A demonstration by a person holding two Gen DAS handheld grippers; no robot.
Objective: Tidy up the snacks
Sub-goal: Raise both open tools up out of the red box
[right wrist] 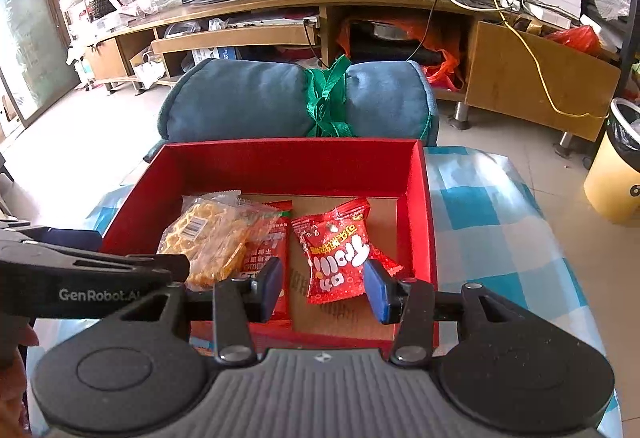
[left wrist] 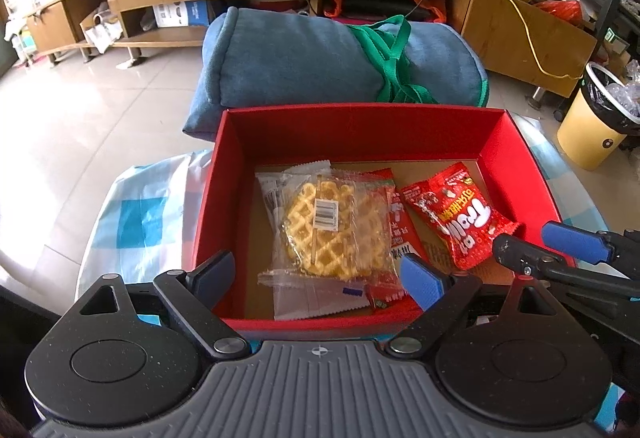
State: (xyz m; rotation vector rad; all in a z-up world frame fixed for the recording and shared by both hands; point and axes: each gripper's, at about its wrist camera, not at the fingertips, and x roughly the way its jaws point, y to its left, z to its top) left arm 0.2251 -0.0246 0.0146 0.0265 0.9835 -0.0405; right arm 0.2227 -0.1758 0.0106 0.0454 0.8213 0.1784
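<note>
Seemingly near done — waffle pack (left wrist: 334,226) and red candy bag (right wrist: 340,258) lie in the red box (left wrist: 352,126) just ahead of both sets of fingers, left gripper (left wrist: 320,278) and right gripper (right wrist: 324,286) released, empty — no snacks visible outside.

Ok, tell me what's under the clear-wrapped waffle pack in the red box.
The clear-wrapped waffle pack lies partly on a flat red printed packet, on the red cardboard box's brown floor. Only that packet's right edge shows; anything else beneath is covered.
</note>
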